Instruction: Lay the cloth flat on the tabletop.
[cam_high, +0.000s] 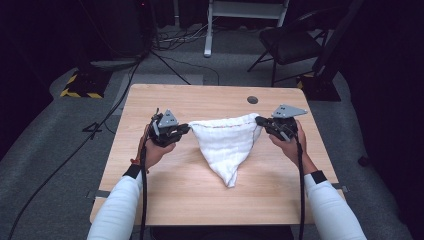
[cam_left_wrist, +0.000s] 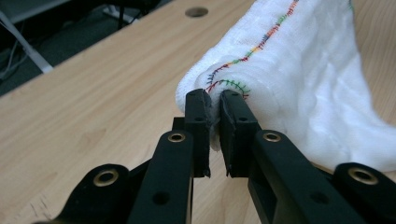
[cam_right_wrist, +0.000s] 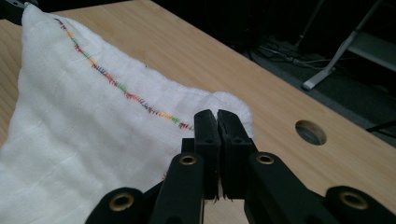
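A white cloth (cam_high: 226, 142) with a rainbow-stitched hem hangs stretched between my two grippers above the wooden table (cam_high: 200, 200). Its top edge runs level and its lower tip droops down to the tabletop. My left gripper (cam_high: 187, 128) is shut on the cloth's left corner; in the left gripper view the cloth (cam_left_wrist: 299, 79) is bunched between the jaws of that gripper (cam_left_wrist: 213, 100). My right gripper (cam_high: 260, 120) is shut on the right corner; in the right gripper view the cloth (cam_right_wrist: 84, 130) spreads away to the left from that gripper (cam_right_wrist: 216, 116).
A round cable hole (cam_high: 252, 99) sits in the table near its far edge, right of centre. Beyond the table stand a black chair (cam_high: 292, 42), a white frame leg (cam_high: 208, 30) and cables (cam_high: 165, 60) on the grey floor.
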